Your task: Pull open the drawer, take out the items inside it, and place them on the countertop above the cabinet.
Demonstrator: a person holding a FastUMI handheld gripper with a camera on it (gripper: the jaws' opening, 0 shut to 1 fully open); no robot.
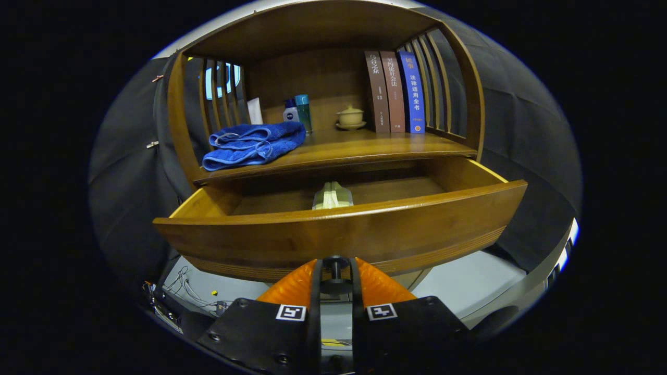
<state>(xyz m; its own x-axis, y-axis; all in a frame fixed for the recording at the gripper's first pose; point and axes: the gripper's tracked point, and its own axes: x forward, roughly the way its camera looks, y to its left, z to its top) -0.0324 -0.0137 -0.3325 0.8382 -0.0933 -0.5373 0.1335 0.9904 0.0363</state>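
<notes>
Gripper view: drawer [338,234] pulled well out under the countertop [333,148], front panel just ahead of the fingertips. Gripper [335,271] pinched onto the small dark knob [335,266] at the panel's lower edge, both fingers pressed against it. Inside the drawer, one pale folded item [332,197] near the middle, partly hidden behind the front panel. Opening step judged all but done. Next: release the knob, lift over the front panel, reach down onto the pale item, then carry it up to bare countertop between the blue towel [254,145] and the books [394,91].
</notes>
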